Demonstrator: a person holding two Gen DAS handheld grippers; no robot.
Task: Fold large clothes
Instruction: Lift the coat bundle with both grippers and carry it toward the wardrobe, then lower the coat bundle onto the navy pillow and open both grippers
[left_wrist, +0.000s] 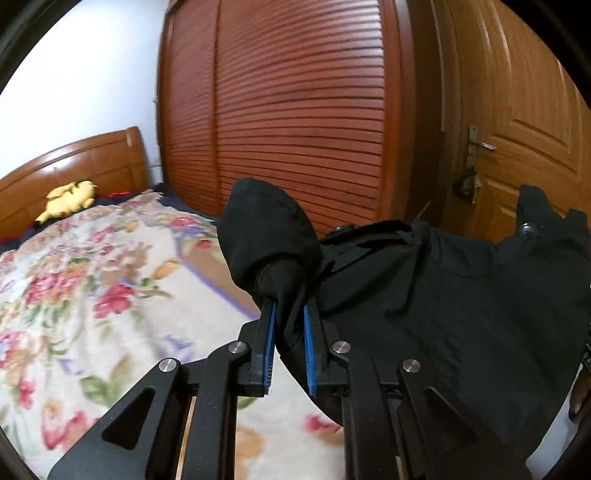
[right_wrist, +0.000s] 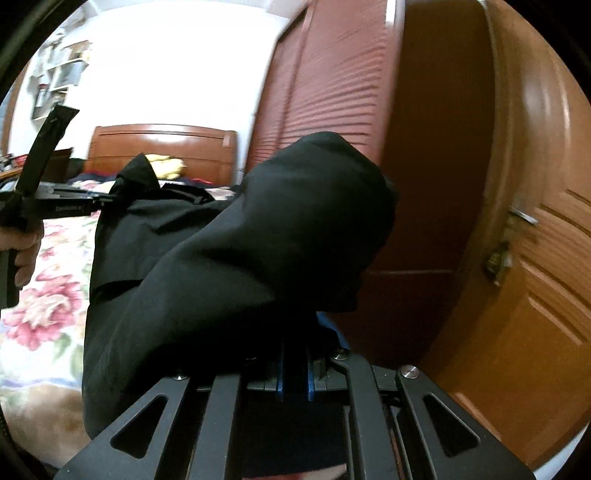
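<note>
Two grippers are clamped on one black jacket (left_wrist: 424, 295): the left gripper (left_wrist: 290, 314) and right gripper (right_wrist: 295, 369). It is held above the flowered blanket (left_wrist: 92, 295).

bed (left_wrist: 122, 280) | floral blanket (left_wrist: 92, 295) spread on top | yellow plush toy (left_wrist: 70, 199) near headboard (left_wrist: 74, 162)

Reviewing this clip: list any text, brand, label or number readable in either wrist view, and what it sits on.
White print on the side of the left gripper, seen from the right wrist view: blurred, not reliably readable.
Items on the wall shelves: too small and overexposed to read.
Black jacket, floral blanket, louvered wardrobe, wooden door: no text visible.
</note>
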